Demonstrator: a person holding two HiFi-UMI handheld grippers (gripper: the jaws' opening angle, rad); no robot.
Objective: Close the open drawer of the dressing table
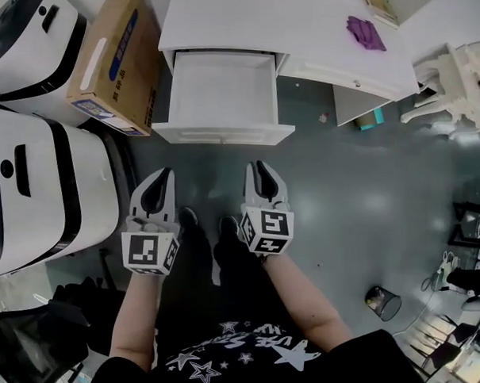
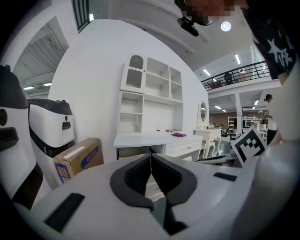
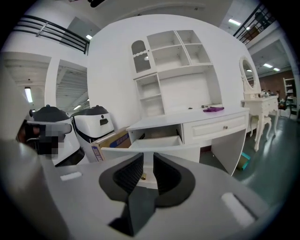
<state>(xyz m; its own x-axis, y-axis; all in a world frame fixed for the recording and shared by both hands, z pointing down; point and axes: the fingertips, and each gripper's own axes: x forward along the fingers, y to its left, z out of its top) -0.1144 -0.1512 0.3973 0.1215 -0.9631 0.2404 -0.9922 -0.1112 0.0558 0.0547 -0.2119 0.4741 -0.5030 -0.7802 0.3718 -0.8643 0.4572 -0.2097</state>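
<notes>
The white dressing table [image 1: 310,31] stands at the top of the head view. Its left drawer [image 1: 223,91] is pulled far out and looks empty, with the drawer front [image 1: 223,134] facing me. Both grippers hang over the grey floor short of that front, touching nothing. My left gripper [image 1: 163,174] is below the drawer's left corner, its pads [image 2: 140,173] meeting in a line, so it is shut. My right gripper [image 1: 259,165] is below the right half of the front, with a narrow gap between its jaws and nothing in it. The right gripper view shows the open drawer [image 3: 157,142] straight ahead.
A cardboard box [image 1: 119,58] leans left of the drawer, beside two large white-and-black machines [image 1: 42,186] [image 1: 28,35]. A purple cloth [image 1: 366,32] lies on the tabletop. A white ornate chair [image 1: 459,77] stands at the right, a small bin [image 1: 384,302] on the floor lower right.
</notes>
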